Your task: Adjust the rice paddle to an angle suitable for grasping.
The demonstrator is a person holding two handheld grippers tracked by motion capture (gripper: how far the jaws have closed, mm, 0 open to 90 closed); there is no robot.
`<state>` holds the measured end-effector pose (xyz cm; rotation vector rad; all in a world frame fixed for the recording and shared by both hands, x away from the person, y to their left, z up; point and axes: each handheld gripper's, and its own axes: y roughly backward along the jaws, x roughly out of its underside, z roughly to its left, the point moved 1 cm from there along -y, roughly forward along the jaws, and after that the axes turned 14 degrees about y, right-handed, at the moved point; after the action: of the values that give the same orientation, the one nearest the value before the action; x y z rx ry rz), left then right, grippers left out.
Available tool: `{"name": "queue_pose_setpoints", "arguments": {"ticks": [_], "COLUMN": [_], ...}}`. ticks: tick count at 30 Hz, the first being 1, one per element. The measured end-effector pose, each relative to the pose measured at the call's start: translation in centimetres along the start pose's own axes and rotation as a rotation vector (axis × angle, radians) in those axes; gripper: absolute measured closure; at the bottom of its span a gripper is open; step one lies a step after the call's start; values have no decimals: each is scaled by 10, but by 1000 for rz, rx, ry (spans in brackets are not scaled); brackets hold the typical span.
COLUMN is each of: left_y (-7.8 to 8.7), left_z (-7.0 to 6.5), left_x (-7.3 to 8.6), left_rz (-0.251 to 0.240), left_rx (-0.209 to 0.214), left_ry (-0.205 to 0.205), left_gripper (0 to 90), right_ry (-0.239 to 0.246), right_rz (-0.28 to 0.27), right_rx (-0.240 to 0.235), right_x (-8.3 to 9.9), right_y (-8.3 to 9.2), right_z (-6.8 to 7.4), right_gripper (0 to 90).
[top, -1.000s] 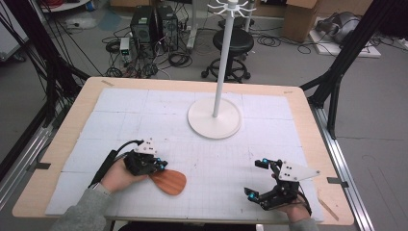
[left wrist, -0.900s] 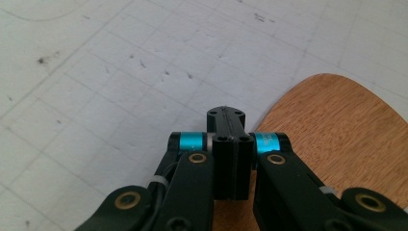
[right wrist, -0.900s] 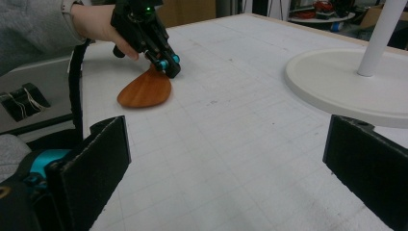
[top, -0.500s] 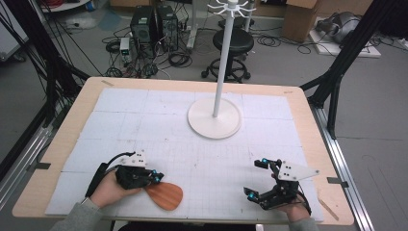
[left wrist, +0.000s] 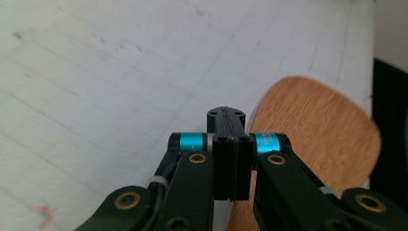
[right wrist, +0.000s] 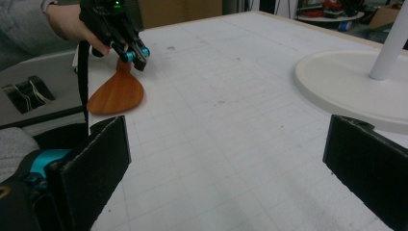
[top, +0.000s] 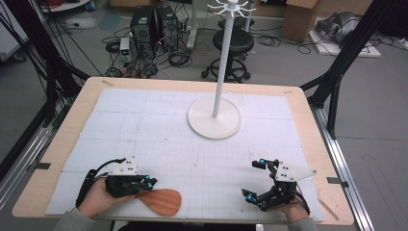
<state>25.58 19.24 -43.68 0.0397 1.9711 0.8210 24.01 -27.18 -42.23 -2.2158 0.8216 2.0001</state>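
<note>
Two tongs are in my hands at the near edge of the surface, which is covered by a white gridded mat. My left tongs are pressed together, pinching the handle of a wooden spatula, whose flat blade lies on the mat by the front edge, pointing right. My right tongs are spread wide with nothing between the jaws, resting near the right front corner, well apart from the spatula. Farther back stands a white hook stand on its round base.
</note>
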Motion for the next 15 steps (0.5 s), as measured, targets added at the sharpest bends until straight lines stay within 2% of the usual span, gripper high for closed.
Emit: {"name": "queue_pose_setpoints", "arguments": {"ticks": [3, 7, 15], "left_y": [17, 30, 42], "left_z": [0, 2, -6], "left_x": [7, 26, 42], "left_rz": [-20, 6, 49], "left_rx": [2, -11, 5], "left_ry": [-16, 1, -21], "left_gripper": [898, 898, 898], "right_ry": [-8, -17, -4], "right_rz": [-13, -14, -18], "right_rx": [8, 9, 3], "right_x": [0, 1, 0], "right_y": [2, 2, -1], "right_z": [-1, -2, -3], "right_gripper": [12, 12, 12]}}
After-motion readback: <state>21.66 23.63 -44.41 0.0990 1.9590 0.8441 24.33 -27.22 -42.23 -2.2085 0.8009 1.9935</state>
